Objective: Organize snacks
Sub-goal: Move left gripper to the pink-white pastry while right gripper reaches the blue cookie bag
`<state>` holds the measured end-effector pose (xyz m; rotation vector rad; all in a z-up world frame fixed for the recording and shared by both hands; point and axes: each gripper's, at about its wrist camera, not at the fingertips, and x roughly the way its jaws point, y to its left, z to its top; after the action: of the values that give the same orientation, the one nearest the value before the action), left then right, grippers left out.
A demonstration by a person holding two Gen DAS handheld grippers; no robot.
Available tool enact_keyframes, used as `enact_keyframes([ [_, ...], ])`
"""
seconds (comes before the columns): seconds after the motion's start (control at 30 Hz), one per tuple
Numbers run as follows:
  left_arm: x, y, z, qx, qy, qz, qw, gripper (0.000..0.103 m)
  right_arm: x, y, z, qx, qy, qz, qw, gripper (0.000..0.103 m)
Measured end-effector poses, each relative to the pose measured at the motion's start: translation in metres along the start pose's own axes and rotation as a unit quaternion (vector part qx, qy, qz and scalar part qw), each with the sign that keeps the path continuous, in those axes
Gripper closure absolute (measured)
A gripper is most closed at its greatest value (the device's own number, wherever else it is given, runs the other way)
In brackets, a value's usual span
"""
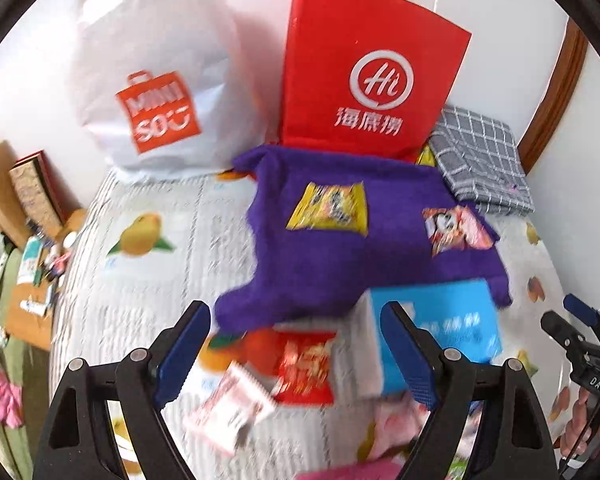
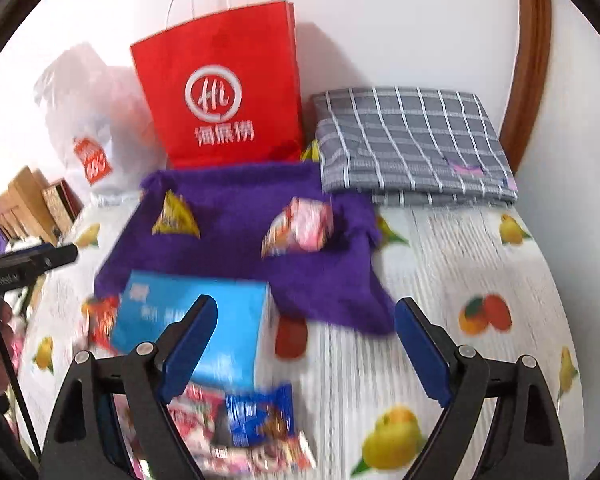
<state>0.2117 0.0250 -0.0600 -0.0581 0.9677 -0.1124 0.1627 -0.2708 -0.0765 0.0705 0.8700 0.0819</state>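
Two wrist views angled down, side by side, near shared purple cloth [image 1: 340,248].

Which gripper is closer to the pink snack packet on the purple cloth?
Probably the right gripper, though it is close. The pink snack packet lies just beyond it on the purple cloth. From the left gripper it lies farther up and right.

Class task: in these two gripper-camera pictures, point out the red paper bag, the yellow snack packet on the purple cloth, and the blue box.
red paper bag [image 1: 374,80], left wrist view, on its white round logo.
yellow snack packet [image 1: 330,208], left wrist view, middle of its face.
blue box [image 2: 204,312], right wrist view, on its blue top.
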Motion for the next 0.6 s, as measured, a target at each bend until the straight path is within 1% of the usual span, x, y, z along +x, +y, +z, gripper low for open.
enact_keyframes([
  [0.17, -0.008, 0.010, -0.028, -0.016, 0.011, -0.003, 0.9998, 0.018, -0.002, 0.005, -0.039, -0.001, 0.023, 0.029, 0.999, 0.015],
  [0.23, -0.014, 0.013, -0.038, -0.017, 0.010, -0.003, 0.9998, 0.018, -0.002, 0.007, -0.048, 0.001, 0.026, 0.023, 0.999, 0.015],
  [0.4, -0.020, 0.020, -0.056, -0.023, 0.005, -0.004, 0.9997, 0.018, 0.012, 0.010, -0.063, -0.005, 0.041, 0.013, 0.999, 0.024],
  [0.5, -0.015, 0.027, -0.062, -0.032, 0.013, -0.001, 0.9994, 0.018, 0.025, 0.015, -0.069, -0.023, 0.051, 0.006, 0.998, 0.025],
  [0.6, -0.008, 0.032, -0.065, -0.039, 0.018, 0.005, 0.9991, 0.018, 0.038, 0.018, -0.073, -0.032, 0.063, 0.010, 0.997, 0.025],
])
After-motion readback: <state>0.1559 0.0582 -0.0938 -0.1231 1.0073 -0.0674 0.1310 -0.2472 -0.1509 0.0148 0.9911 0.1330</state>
